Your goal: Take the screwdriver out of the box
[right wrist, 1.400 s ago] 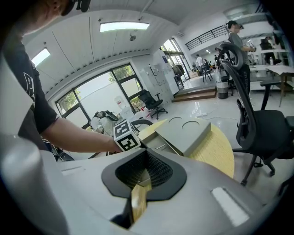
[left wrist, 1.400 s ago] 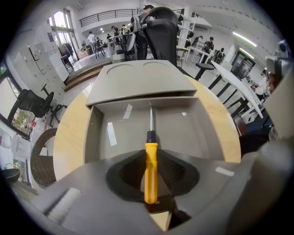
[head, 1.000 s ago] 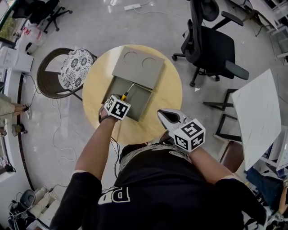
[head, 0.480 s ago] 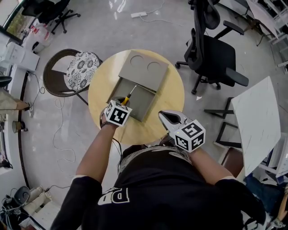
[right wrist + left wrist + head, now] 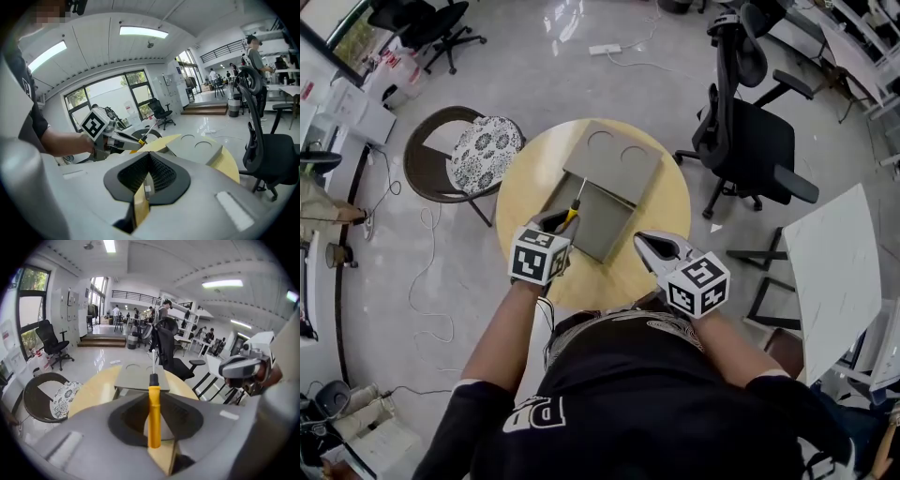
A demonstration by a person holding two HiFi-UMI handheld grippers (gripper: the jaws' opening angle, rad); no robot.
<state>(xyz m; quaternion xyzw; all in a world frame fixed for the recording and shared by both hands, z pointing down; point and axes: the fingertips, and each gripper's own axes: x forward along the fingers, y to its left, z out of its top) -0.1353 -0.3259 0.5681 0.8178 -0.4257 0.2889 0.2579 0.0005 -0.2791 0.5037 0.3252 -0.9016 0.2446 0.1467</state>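
Observation:
A screwdriver (image 5: 571, 215) with a yellow handle and thin metal shaft is clamped by its handle in my left gripper (image 5: 560, 222). It hangs in the air over the near left corner of the open grey box (image 5: 602, 221). In the left gripper view the screwdriver (image 5: 153, 417) runs straight out between the pads, tip toward the box lid (image 5: 136, 378). My right gripper (image 5: 650, 245) hovers over the table's near right part, shut and holding nothing. The right gripper view shows the left gripper (image 5: 117, 138) holding the screwdriver (image 5: 142, 139) above the table.
The box stands on a round wooden table (image 5: 656, 202), its lid (image 5: 613, 159) with two round marks lying flat behind it. A wicker chair with a patterned cushion (image 5: 483, 150) stands at the left, a black office chair (image 5: 750, 131) at the right, and a white tabletop (image 5: 839, 253) farther right.
My left gripper has risen with the screwdriver, lifting it out of the box and back toward the table's near edge. The right gripper has drifted up slightly.

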